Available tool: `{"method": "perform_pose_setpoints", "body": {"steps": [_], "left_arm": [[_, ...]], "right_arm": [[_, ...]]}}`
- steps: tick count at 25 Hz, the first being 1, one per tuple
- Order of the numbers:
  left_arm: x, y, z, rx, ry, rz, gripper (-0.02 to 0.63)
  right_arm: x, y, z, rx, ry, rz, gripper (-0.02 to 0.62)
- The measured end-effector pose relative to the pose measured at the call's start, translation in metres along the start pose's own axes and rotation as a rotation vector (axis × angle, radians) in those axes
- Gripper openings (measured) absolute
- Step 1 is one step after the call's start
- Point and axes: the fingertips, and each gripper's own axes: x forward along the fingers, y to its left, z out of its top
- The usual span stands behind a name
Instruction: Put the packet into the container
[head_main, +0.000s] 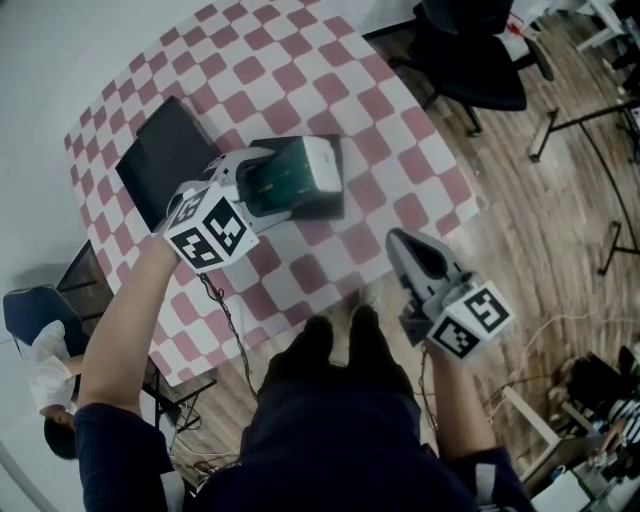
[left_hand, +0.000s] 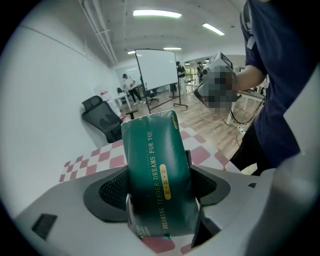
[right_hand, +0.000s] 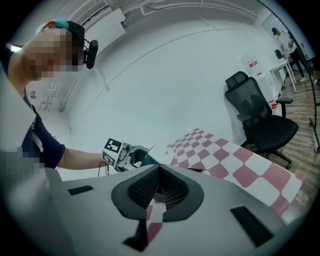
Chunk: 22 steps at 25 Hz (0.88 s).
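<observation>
Left claw (left_hand: 160, 202): clamped on the packet (left_hand: 156, 167). It grips the lower part from both sides, so most of the green bag sticks out past the tips.
Why held so: as I judge it, the long free end leaves room to lower the bag in end first, with the claw kept outside the walls.
Packet's place: in the air over the table (head_main: 300, 75), lying nearly level with its white end pointing away from the person. It is not inside anything yet.
Right claw (right_hand: 159, 172): closed on itself with nothing between the pads. It is held by the table's near edge on the person's right, well apart from the packet, and seems spare for now.
Dark box (head_main: 325, 205): on the checked cloth straight under the packet and mostly covered by it. It is probably the container, though its opening cannot be seen.
Black slab (head_main: 165, 150): flat on the table, just beside the left claw. I cannot tell whether it is a lid, a tray or a second container.
In the way: nothing shows between the packet and the dark box. The packet hides the box's mouth from the head view, so lining it up may be awkward.
Around: an office chair (head_main: 470, 60) stands beyond the far table corner on the wooden floor (head_main: 560, 230). A seated person (head_main: 45, 370) is low at the left. All are clear of the work.
</observation>
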Motion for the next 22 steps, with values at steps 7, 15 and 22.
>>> {"method": "perform_pose_setpoints", "body": {"steps": [7,15,22], "left_arm": [[0.029,-0.010,-0.020,0.153,0.154,-0.076,0.402],[0.055,-0.020,-0.042,0.228,0.286,-0.132,0.402],[0.071,-0.023,-0.052,0.253,0.365,-0.154,0.403]], "right_arm": [[0.002,-0.015,-0.014,0.042,0.005,-0.012,0.017],[0.004,-0.025,-0.023,0.062,0.014,-0.009,0.017],[0.004,-0.032,-0.030,0.076,0.024,-0.013,0.017]]}}
